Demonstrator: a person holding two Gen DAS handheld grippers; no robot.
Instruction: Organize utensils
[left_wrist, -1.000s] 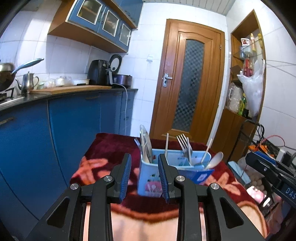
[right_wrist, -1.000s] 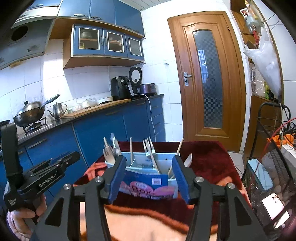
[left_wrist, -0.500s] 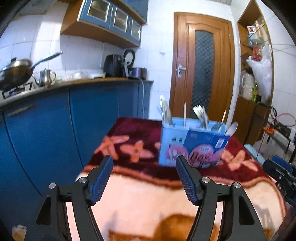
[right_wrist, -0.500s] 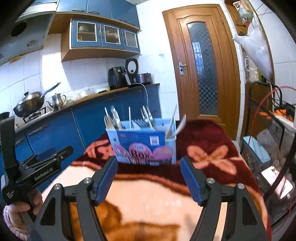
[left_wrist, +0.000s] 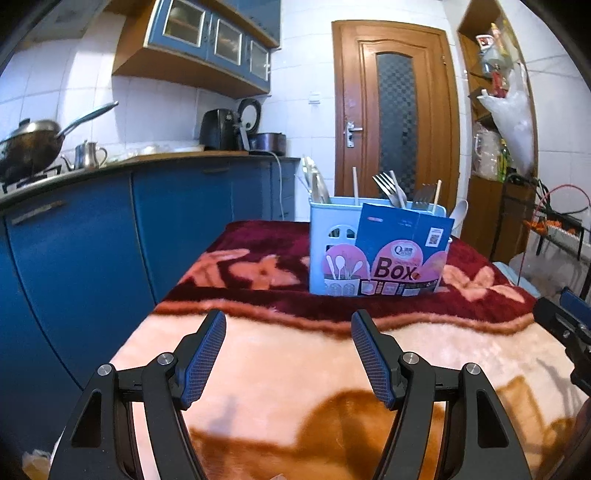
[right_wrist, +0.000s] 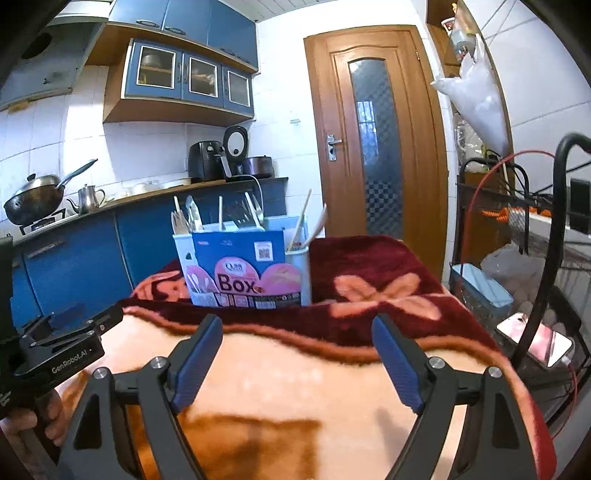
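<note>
You held the left gripper (left_wrist: 288, 350) low over the blanket (left_wrist: 295, 369), level, fingers pointing up-frame at the utensil box (left_wrist: 376, 254). Jaws were spread wide, blue pads (left_wrist: 205, 356) facing each other, nothing between them.

Right gripper (right_wrist: 297, 354) was in the same pose: low, level, aimed at the box (right_wrist: 245, 266), jaws wide apart and empty. In the right wrist view your left gripper (right_wrist: 62, 350) sat at the lower left edge, body marked "GenRobot.AI", your hand (right_wrist: 22, 424) partly visible under it. In the left wrist view the right gripper (left_wrist: 565, 325) only clipped the right edge.

The box stood upright in the centre of both frames, on the dark red flowered part of the blanket, well apart from both sets of fingertips. It was a pale blue plastic caddy with cut-out slots, wrapped by a blue and pink card sleeve printed "Box" with a QR code; its long side faced the cameras, running left to right.

Utensils stood handle-down or head-up in it, long axes near vertical. Forks (left_wrist: 388, 188) pointed tines up, leaning slightly left. A white spoon (left_wrist: 458, 216) leaned out of the right end. Thin chopstick-like sticks (left_wrist: 355, 182) stood straight. Knife-like pieces (left_wrist: 317, 184) sat at the left end; exact type was hard to tell.
</note>
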